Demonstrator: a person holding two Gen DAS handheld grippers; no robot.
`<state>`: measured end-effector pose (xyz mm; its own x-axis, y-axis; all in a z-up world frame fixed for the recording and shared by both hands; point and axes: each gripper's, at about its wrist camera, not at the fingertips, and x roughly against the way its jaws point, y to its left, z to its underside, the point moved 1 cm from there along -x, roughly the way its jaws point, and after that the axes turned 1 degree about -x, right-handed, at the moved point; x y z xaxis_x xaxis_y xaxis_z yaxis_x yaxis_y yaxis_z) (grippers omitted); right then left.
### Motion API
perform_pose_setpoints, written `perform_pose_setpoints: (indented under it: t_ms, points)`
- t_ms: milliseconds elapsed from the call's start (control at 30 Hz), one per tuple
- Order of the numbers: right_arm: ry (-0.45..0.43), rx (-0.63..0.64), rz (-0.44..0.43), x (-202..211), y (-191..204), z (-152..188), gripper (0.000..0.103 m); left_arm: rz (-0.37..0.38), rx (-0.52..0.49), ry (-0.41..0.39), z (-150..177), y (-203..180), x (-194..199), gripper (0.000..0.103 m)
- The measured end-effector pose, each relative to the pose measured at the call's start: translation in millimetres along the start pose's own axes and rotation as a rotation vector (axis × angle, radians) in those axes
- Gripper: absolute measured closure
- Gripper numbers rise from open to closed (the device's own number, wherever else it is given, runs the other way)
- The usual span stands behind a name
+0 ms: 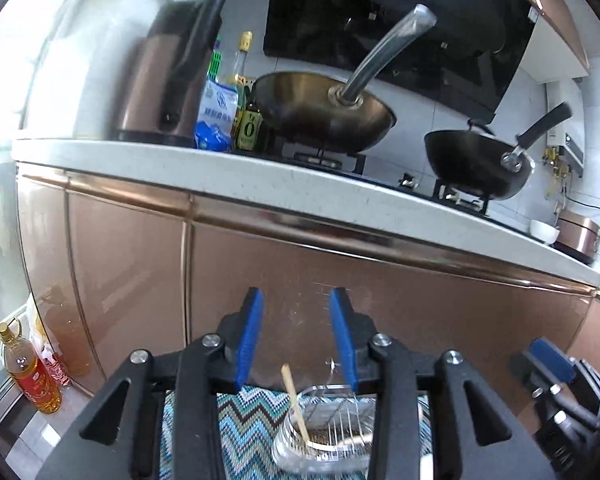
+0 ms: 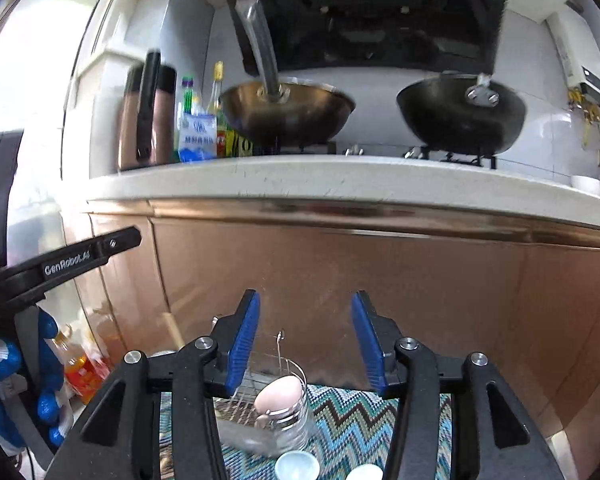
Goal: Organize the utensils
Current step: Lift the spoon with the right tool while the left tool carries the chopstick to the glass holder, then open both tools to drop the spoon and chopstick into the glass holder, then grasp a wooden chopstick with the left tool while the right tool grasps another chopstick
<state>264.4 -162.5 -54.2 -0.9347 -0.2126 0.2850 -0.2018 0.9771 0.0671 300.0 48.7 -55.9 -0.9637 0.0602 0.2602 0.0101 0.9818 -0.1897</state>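
Both grippers idle: left gripper [image 1: 296, 336] and right gripper [image 2: 306, 338] w/ jaws apart, nothing held. Below us the wire utensil holder [image 2: 278, 400] on the zigzag mat [image 2: 352, 420] already has a chopstick [image 1: 296, 404] and a spoon [image 2: 278, 398] in it. Two small white bowls [image 2: 298, 466] just beside it, so we judge the task partly done. Beyond: cabinet front [image 1: 300, 272], woks on the stove [image 2: 286, 110].

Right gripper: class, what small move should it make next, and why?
Probably lower the right gripper toward the small white dish on the zigzag mat. Its fingers stand open and empty above the mat, while the wire utensil holder beside the dish already holds a pale spoon, so the dish looks unsorted.
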Motion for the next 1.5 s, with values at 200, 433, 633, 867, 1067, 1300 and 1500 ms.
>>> perform_pose_setpoints:
  t_ms: [200, 433, 633, 867, 1067, 1300, 1500]
  points:
    - [-0.092, -0.024, -0.016, 78, -1, -20, 0.036, 0.028, 0.009, -0.012, -7, 4, 63, 0.061]
    - [-0.153, -0.084, -0.009, 153, 0, -25, 0.014, 0.032, -0.022, -0.045, -9, 2, 132, 0.057]
    - [-0.263, -0.076, 0.107, 206, 4, -22, 0.000, 0.028, -0.015, -0.063, -8, 9, 175, 0.053]
    - [-0.232, -0.128, 0.119, 228, -13, -10, 0.000, 0.005, -0.028, -0.079, -7, 17, 204, 0.052]
    - [-0.165, -0.244, 0.016, 231, -26, 2, 0.000, -0.005, -0.025, -0.060, -2, 23, 210, 0.052]
    - [-0.079, -0.227, -0.055, 210, -13, 16, 0.000, -0.020, -0.018, -0.003, 11, 32, 190, 0.052]
    - [0.083, -0.158, -0.069, 169, 5, 42, 0.009, -0.007, -0.008, 0.132, 32, 44, 151, 0.052]
